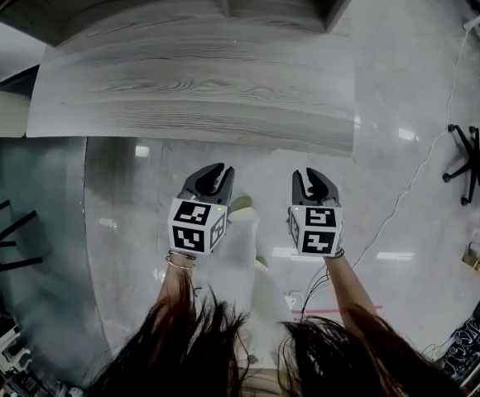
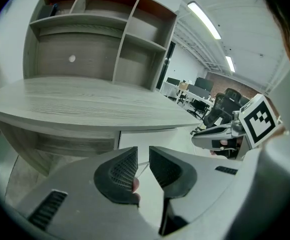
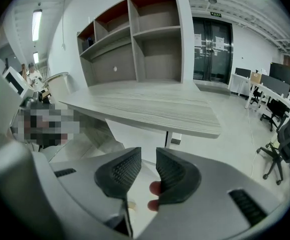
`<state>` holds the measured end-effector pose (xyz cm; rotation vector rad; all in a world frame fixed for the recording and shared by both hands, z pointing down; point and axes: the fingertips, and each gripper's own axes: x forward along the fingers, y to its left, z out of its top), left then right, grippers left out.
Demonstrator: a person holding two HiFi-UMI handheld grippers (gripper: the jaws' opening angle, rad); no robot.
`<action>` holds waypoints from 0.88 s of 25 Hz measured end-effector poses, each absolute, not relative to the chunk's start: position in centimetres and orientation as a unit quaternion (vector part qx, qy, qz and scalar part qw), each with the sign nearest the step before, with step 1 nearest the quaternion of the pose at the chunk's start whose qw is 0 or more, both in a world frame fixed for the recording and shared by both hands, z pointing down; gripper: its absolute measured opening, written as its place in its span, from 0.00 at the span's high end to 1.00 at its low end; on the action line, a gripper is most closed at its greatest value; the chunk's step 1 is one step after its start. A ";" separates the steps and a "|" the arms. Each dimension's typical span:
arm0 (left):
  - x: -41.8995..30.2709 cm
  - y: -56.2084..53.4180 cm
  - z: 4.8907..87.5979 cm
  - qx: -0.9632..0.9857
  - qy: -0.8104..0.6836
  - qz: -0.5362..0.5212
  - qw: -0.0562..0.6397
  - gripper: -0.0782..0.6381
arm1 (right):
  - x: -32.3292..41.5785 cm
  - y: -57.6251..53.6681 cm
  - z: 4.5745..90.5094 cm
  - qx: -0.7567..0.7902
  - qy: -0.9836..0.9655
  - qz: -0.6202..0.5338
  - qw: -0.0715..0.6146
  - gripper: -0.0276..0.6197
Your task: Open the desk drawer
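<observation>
Left gripper (image 1: 213,174) and right gripper (image 1: 313,177) hang side by side, tilted forward and down, each with jaws a narrow gap apart and nothing between them. Ahead of both, under the desk (image 1: 190,89) top, sits a pale panel (image 2: 150,135) — probably the drawer front — apparently shut and untouched, so the whole opening remains.

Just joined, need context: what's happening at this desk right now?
A person stands at a grey wood-grain desk, a gripper in each hand. The left gripper and right gripper hang side by side over the floor, short of the desk's front edge. Both have jaws slightly apart, nothing between them. Neither touches the desk; nothing is pulled open yet. A pale panel under the desktop may be the drawer front.
</observation>
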<state>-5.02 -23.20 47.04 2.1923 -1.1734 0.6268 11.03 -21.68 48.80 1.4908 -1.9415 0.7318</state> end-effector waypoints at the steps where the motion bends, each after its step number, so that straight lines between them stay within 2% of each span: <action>1: -5.0 -23.3 47.4 0.819 -0.439 0.235 0.286 0.81 | 11.1 -21.8 49.1 0.559 -0.726 0.276 0.290 0.84; 22: -6.2 -26.0 51.7 0.812 -0.448 0.238 0.288 0.78 | 11.4 -24.5 53.8 0.573 -0.711 0.278 0.297 0.80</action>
